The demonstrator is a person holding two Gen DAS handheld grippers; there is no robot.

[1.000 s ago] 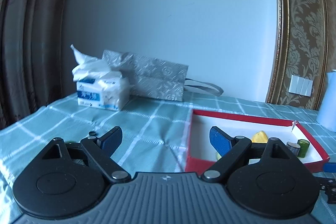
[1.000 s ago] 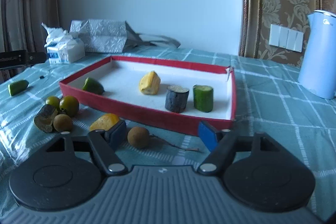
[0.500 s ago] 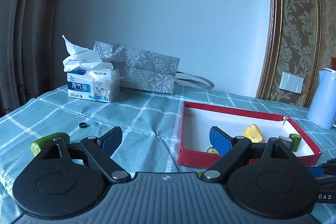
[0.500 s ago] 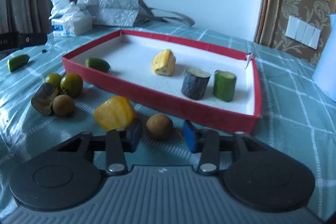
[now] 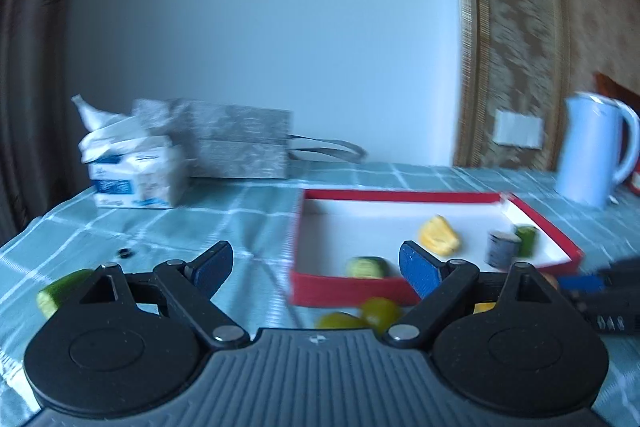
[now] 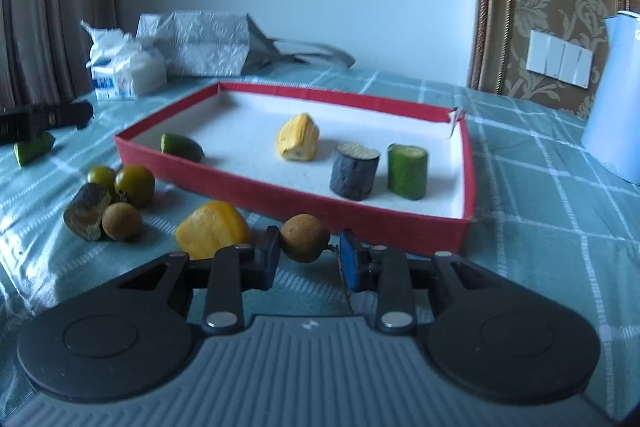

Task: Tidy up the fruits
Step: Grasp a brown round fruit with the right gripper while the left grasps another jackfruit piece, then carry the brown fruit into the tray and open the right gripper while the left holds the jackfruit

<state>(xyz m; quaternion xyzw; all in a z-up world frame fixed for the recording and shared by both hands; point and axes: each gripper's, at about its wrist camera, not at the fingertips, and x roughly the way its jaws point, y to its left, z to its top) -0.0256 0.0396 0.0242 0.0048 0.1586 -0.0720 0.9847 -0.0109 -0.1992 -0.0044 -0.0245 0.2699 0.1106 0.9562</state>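
Observation:
My right gripper [image 6: 306,255] has its jaws closing on a small brown round fruit [image 6: 305,238] on the cloth just in front of the red tray [image 6: 288,187]; the pads sit against its sides. In the tray lie a yellow piece [image 6: 298,143], a dark stub [image 6: 354,173], a cucumber piece [image 6: 407,171] and a green piece [image 6: 180,148]. Outside it, to the left, are a yellow chunk [image 6: 212,229], another brown fruit [image 6: 121,221], a dark piece [image 6: 86,211] and two green tomatoes [image 6: 134,185]. My left gripper [image 5: 316,263] is open and holds nothing, left of the tray [image 5: 344,289].
A cucumber piece [image 5: 60,289] lies on the checked cloth at the far left, near a small black ring [image 5: 126,252]. A tissue pack [image 5: 136,175] and a silver bag [image 5: 240,143] stand at the back. A white kettle [image 5: 592,155] stands at the back right.
The right jaws have narrowed from wide apart to the sides of the brown fruit. The left gripper has shifted and its view has swung right, bringing the kettle and green tomatoes into sight.

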